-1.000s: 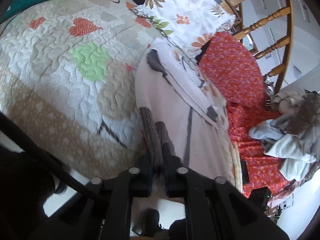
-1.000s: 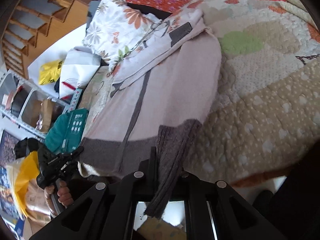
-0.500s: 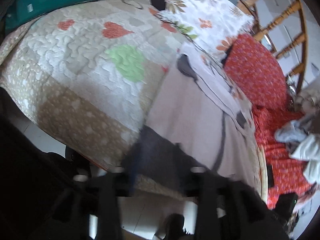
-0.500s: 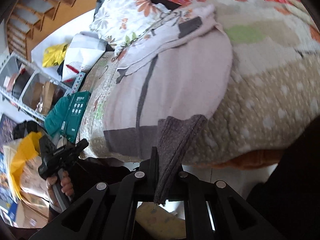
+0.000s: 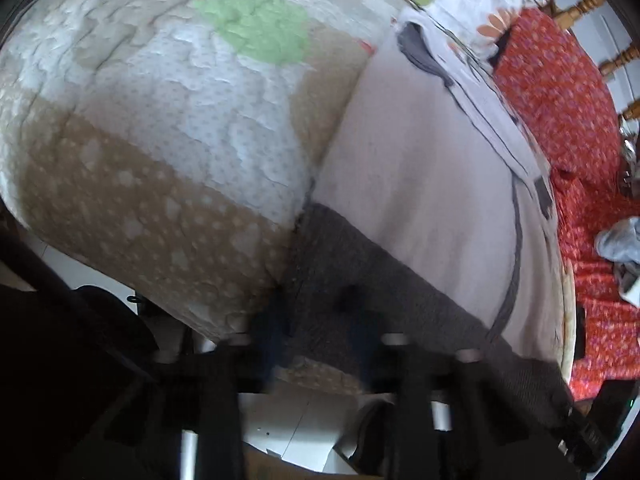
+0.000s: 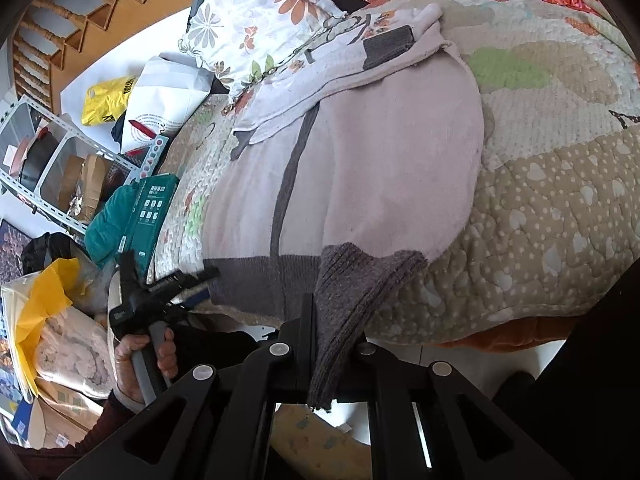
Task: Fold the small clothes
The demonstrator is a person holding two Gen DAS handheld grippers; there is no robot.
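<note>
sweater hem (image 6: 256, 280) at quilt (image 6: 540, 208) edge, R gripper (image 6: 332, 320) clamped

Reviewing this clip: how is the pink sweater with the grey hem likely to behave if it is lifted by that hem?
Probably floppy: the grey hem already bunches and droops where the right gripper pinches it. The pink sweater lies moulded over the quilt, so it would likely sag between two grip points. The ribbed knit looks grippy, so slipping seems unlikely.
</note>
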